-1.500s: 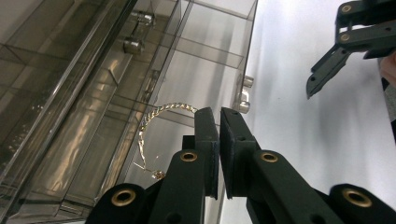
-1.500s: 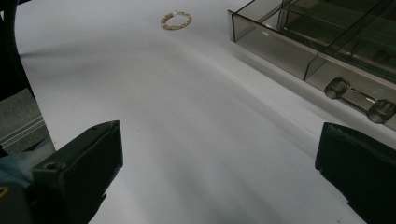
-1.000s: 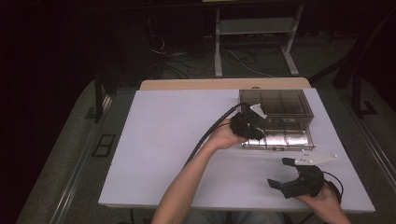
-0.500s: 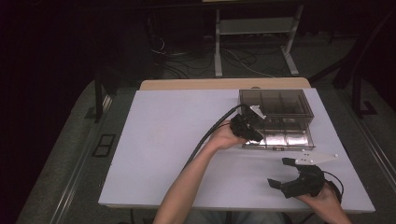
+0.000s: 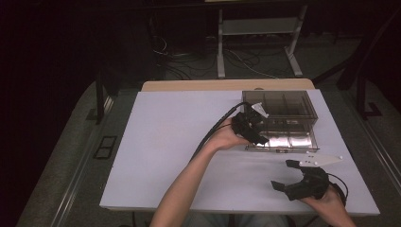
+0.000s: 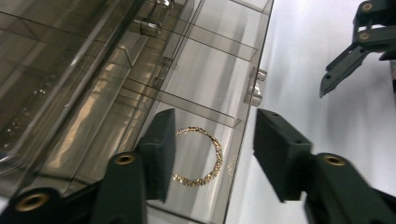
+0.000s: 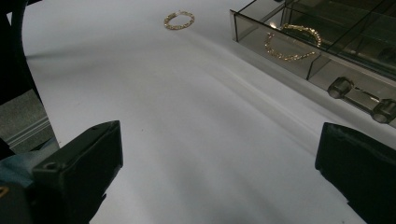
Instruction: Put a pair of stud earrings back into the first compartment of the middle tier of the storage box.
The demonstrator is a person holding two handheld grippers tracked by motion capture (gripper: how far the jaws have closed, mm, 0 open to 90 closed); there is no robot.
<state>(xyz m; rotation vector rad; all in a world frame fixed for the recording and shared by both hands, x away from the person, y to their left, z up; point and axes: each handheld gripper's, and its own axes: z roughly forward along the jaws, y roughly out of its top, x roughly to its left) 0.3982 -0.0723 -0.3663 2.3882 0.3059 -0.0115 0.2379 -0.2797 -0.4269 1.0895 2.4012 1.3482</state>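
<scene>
From the high view we record the left gripper (image 5: 255, 135) at the front left corner of the smoked clear organizer box (image 5: 302, 101), and the right gripper (image 5: 295, 177) held near the table's front edge, well apart from the box. The chains are too small to make out from there.

In the left gripper view we see a gold chain bracelet (image 6: 203, 156) lying curled flat on the floor of the end compartment of the pulled-out drawer (image 6: 205, 93). The left gripper's jaws have just been opening; they now stand part-way apart above the drawer, with the bracelet lying free on the floor beyond them and neither pad on it. The right gripper's jaw tips show at the upper right of this view.

In the right gripper view we note what the others miss: a second gold bracelet (image 7: 179, 20) lying on the white table (image 7: 187, 140), apart from the box. The first bracelet shows there too, inside its compartment. The right gripper's jaws stand wide with nothing between them.
</scene>
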